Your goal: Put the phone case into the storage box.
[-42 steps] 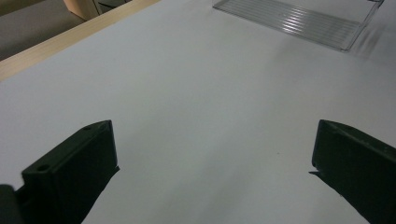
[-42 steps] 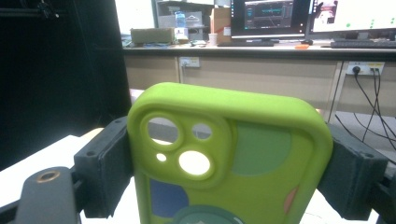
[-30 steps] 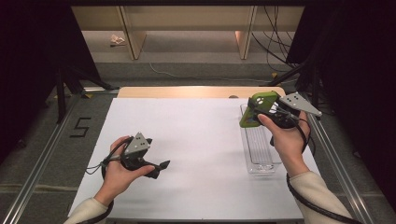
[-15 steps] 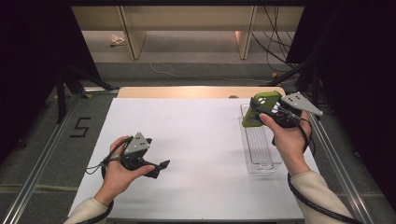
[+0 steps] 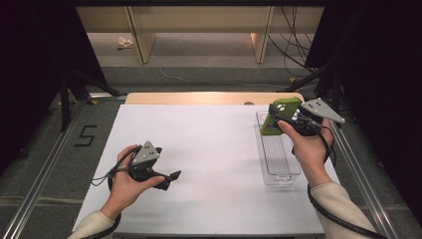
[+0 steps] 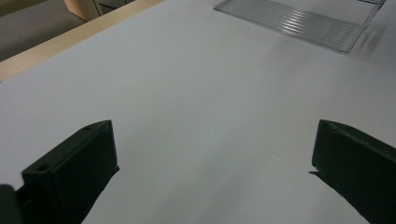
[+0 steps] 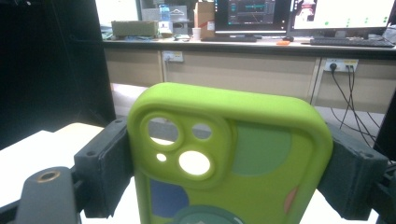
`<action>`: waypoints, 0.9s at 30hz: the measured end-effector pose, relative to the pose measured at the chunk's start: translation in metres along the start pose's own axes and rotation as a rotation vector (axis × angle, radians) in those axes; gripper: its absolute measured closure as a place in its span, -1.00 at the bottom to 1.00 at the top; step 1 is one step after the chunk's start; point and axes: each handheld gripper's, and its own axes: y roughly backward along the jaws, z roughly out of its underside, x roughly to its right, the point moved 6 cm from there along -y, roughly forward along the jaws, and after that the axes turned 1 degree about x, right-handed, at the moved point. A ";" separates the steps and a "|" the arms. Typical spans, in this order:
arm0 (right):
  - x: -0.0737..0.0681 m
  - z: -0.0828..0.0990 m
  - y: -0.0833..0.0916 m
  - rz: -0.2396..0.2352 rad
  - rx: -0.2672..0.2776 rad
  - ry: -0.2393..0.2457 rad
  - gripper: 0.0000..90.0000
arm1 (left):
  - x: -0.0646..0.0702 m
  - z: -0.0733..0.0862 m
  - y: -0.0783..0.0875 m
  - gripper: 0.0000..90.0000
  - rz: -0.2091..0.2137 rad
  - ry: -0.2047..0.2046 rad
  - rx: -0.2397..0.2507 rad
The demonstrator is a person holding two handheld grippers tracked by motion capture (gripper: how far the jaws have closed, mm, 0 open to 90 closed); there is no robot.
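Scene: A person sat at a white surface (image 5: 209, 164) and held a gripper in each hand, seen from above.

Right gripper: The right gripper (image 5: 276, 121) was raised at the far right of the surface, its jaws clamped on the two long sides of a green phone case (image 5: 279, 115). In the right gripper view the phone case (image 7: 229, 154) stood upright between the jaws, camera cut-outs at its upper left. Gripping it by the edges probably kept the flat back and the open front free, so it could be set down without the jaws getting in the way.

Phone case position: It was in the air, above the far end of a clear plastic tray (image 5: 278, 174), not touching it.

Tray: Long, narrow and ribbed, it lay along the right side of the surface, running away from the person. It looked empty. Its place directly under the case suggested it was the spot for putting the case down or picking it up; which of the two could not be told.

Left gripper: The left gripper (image 5: 171, 177) rested low over the near left of the surface, well apart from the tray. In the left gripper view its jaws stood wide apart with nothing between them, and the tray (image 6: 299, 21) showed far off. It seemed parked out of the way while the right hand worked.
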 end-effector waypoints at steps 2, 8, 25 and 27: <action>0.001 0.000 0.000 0.005 -0.001 0.004 -0.63 | 0.000 0.000 0.000 -1.00 0.001 0.000 0.000; 0.004 0.002 -0.001 0.017 -0.008 0.009 -0.63 | 0.000 0.000 0.000 -1.00 0.002 -0.002 0.000; 0.014 0.001 -0.007 0.062 -0.020 0.032 -0.63 | 0.000 0.000 -0.001 -1.00 0.001 -0.003 -0.001; 0.016 0.001 -0.008 0.066 -0.021 0.033 -0.63 | 0.000 0.000 -0.001 -1.00 0.002 -0.001 0.000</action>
